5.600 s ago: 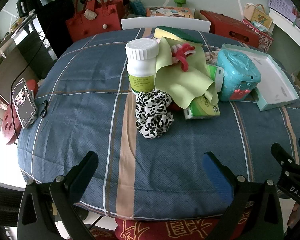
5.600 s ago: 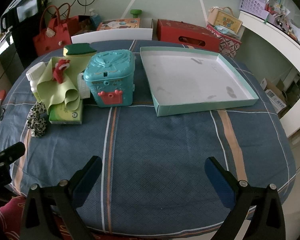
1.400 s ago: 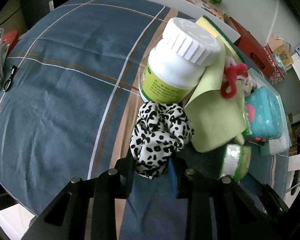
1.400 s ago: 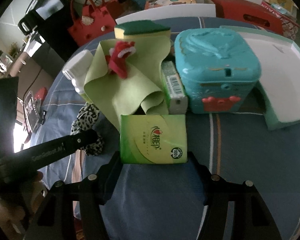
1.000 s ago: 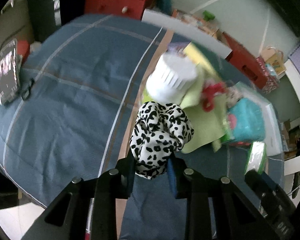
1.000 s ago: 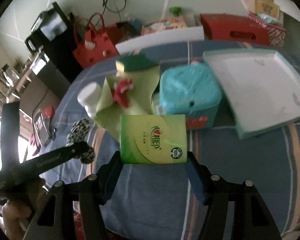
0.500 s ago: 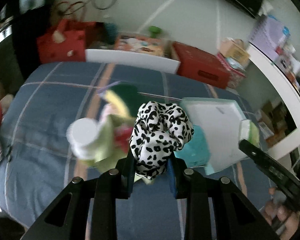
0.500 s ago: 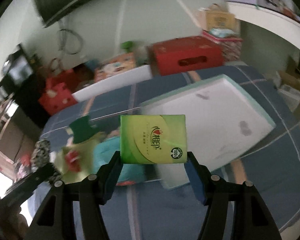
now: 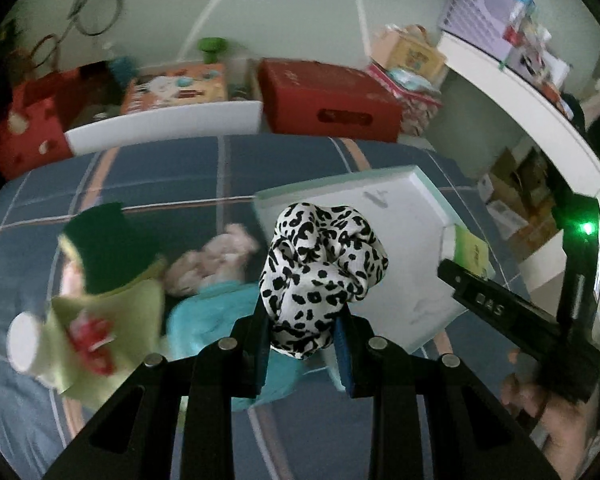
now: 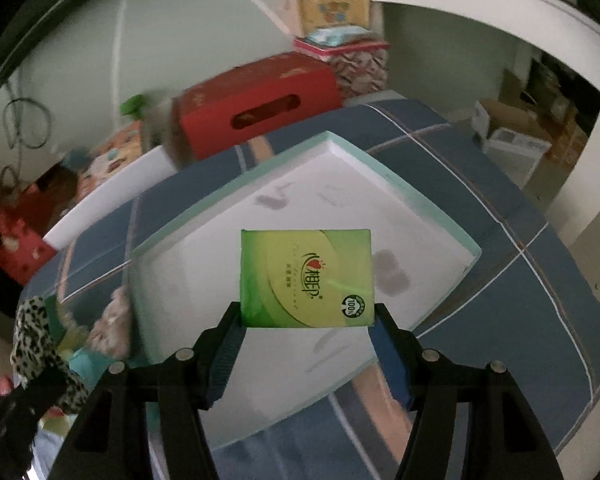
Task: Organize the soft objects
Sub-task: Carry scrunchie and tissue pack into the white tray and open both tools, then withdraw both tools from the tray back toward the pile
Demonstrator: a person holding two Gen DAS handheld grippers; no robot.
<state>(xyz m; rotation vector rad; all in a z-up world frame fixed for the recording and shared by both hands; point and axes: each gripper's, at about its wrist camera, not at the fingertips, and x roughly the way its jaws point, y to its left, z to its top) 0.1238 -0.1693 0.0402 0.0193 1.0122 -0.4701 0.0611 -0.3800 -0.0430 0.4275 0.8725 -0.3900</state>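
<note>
Both grippers have swung away from the tabletop clutter since a second ago. The left gripper, jaws clamped on a black-and-white leopard-print fabric scrunchie, and the right gripper, jaws clamped on a green plastic-wrapped tissue pack, now hang above the shallow white tray with mint-green rim, whose floor lies bare.

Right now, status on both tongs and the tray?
Left tongs shut on leopard scrunchie. Right tongs shut on green tissue pack. Both over white tray; tray looks bare, nothing blocking.
</note>
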